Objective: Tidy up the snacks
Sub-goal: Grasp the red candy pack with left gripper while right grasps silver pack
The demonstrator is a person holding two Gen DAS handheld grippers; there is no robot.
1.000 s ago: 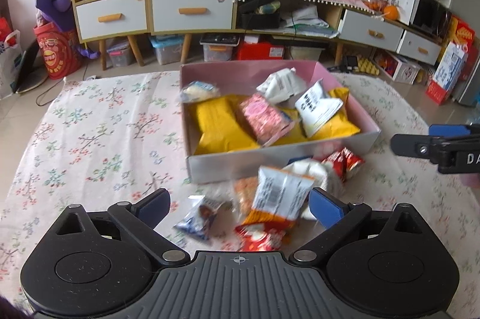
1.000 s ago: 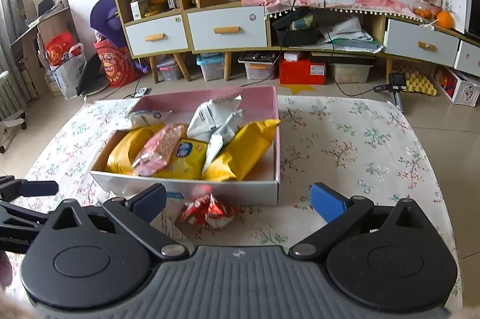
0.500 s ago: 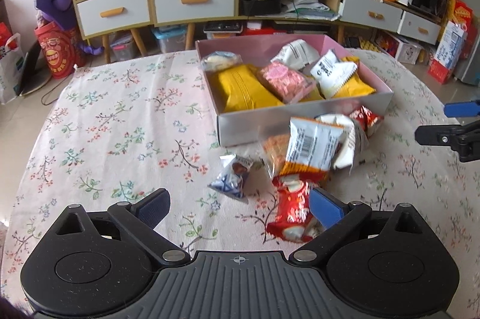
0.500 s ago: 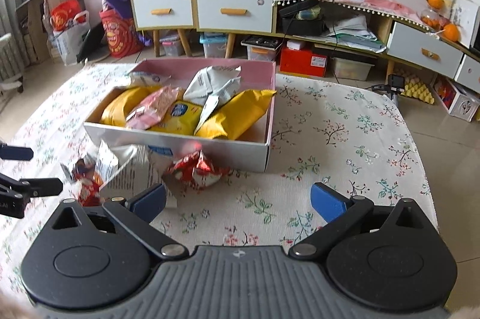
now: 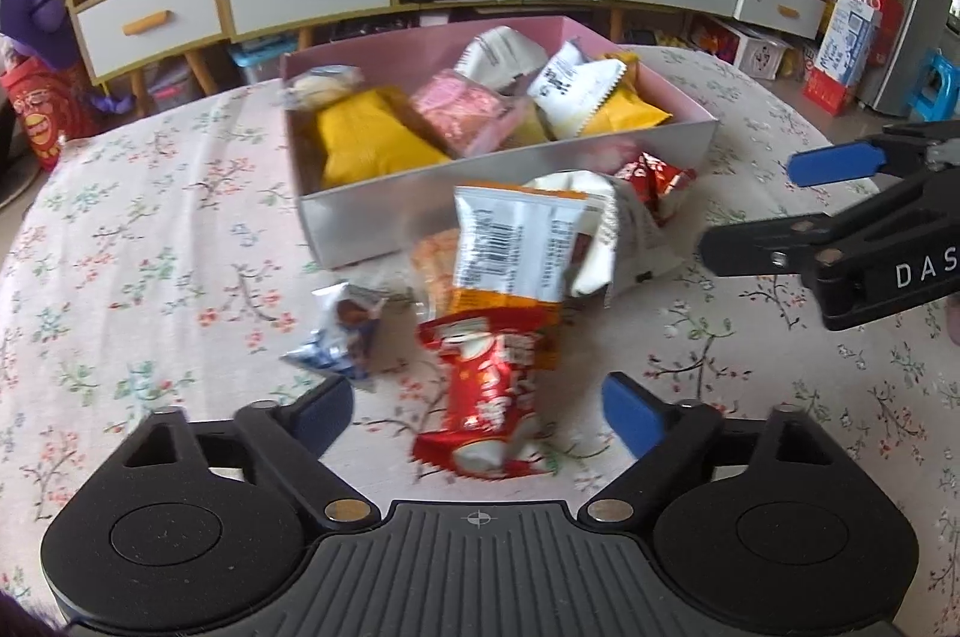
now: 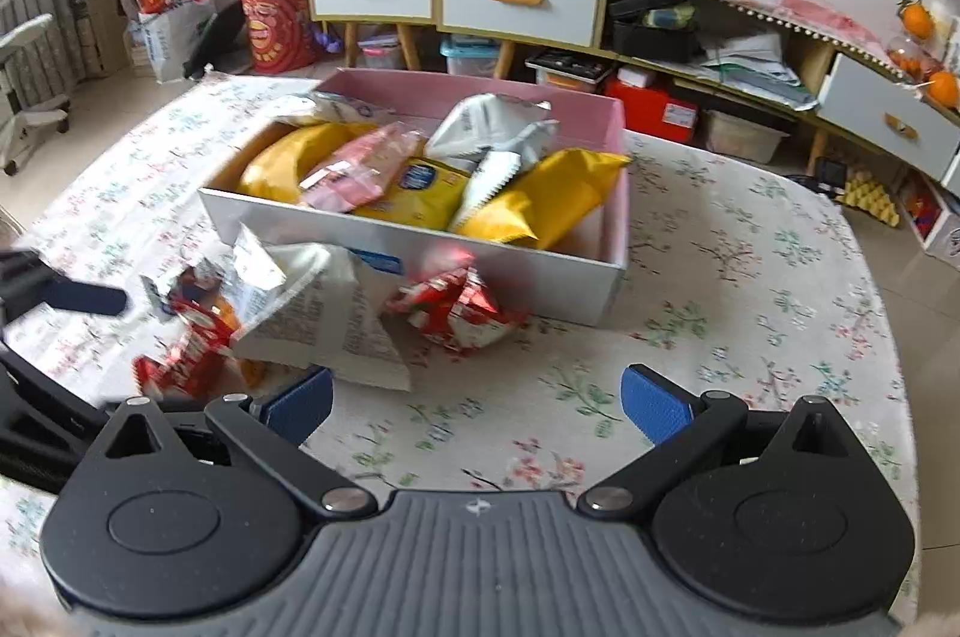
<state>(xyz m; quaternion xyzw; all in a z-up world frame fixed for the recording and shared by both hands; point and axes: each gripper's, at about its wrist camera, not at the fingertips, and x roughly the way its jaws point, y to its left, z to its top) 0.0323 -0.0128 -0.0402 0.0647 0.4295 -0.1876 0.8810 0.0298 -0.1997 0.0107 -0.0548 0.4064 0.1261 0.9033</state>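
- The left gripper (image 5: 477, 406) hovers low over the floral-cloth worktop (image 5: 150, 241), its blue-padded fingers spread wide apart and holding nothing.
- A crinkled red foil snack packet (image 5: 486, 391) lies on the cloth between those fingers, touching neither.
- Just beyond it an orange-and-white barcode snack bag (image 5: 516, 247) leans on a crumpled white printed bag (image 5: 624, 229); a small blue-and-white wrapped snack (image 5: 342, 331) lies to their left.
- A pink-lined rectangular cardboard box (image 5: 384, 223) behind the loose pile holds yellow, pink and white packets.
- The right gripper (image 6: 477, 406) is also spread wide and empty, above bare cloth.
- A second red foil packet (image 6: 456, 304) rests against the box's front wall.
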